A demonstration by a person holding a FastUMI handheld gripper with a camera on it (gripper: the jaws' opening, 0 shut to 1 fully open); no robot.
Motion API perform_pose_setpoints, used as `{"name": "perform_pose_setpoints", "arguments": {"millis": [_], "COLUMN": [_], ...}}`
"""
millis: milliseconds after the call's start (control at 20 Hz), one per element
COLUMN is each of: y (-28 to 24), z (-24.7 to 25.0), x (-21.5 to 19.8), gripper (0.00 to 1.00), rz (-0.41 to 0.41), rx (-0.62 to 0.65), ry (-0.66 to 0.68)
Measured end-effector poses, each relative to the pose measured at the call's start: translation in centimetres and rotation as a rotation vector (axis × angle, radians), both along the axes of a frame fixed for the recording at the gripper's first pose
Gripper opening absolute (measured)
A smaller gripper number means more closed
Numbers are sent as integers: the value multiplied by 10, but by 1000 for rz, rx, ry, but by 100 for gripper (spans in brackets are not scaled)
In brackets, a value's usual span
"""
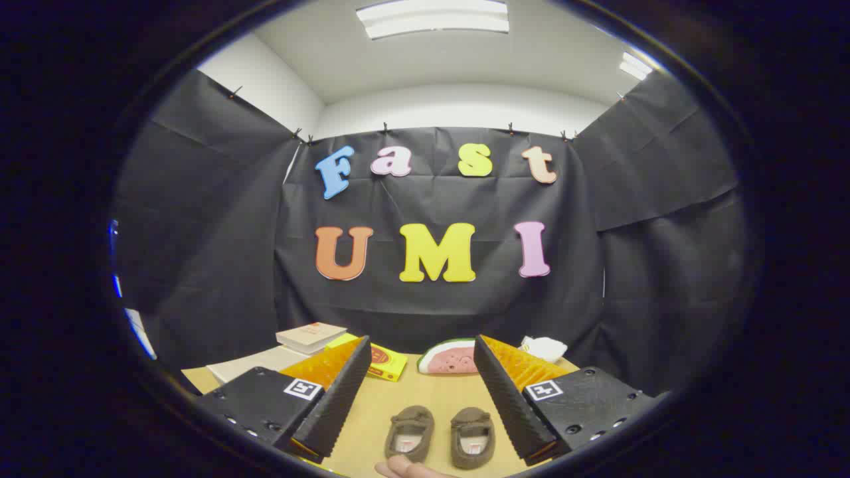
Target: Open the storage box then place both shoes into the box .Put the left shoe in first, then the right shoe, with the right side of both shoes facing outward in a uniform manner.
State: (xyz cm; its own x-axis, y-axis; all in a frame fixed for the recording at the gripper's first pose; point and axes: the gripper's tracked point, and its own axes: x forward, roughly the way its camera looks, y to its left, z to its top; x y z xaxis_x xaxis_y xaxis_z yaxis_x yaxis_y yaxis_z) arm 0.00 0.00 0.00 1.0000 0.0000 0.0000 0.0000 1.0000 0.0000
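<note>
Between the fingers: two small brown suede moccasin shoes [441, 435] side by side on the tan wooden table [398, 405], white insole labels unreadable.
Gripper [422, 392]: spread wide, holding nothing.
Fingertip [405, 469]: touching nothing visible, just before the shoes.
Beyond: watermelon-slice plush [448, 358], yellow box [387, 363], stacked books [309, 336], crumpled white cloth [544, 348].

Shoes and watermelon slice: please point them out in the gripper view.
left shoe [410, 433], gripper view, on its insole opening.
right shoe [472, 437], gripper view, on its insole opening.
watermelon slice [451, 359], gripper view, on its red flesh.
</note>
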Motion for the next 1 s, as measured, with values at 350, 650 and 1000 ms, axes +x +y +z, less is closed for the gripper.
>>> {"name": "perform_pose_setpoints", "arguments": {"millis": [350, 650, 1000], "y": [13, 19, 32], "z": [4, -7, -38], "x": [13, 20, 24], "gripper": [95, 94, 94], "rz": [-29, -74, -56], "rx": [48, 82, 84], "ry": [13, 56, 116]}}
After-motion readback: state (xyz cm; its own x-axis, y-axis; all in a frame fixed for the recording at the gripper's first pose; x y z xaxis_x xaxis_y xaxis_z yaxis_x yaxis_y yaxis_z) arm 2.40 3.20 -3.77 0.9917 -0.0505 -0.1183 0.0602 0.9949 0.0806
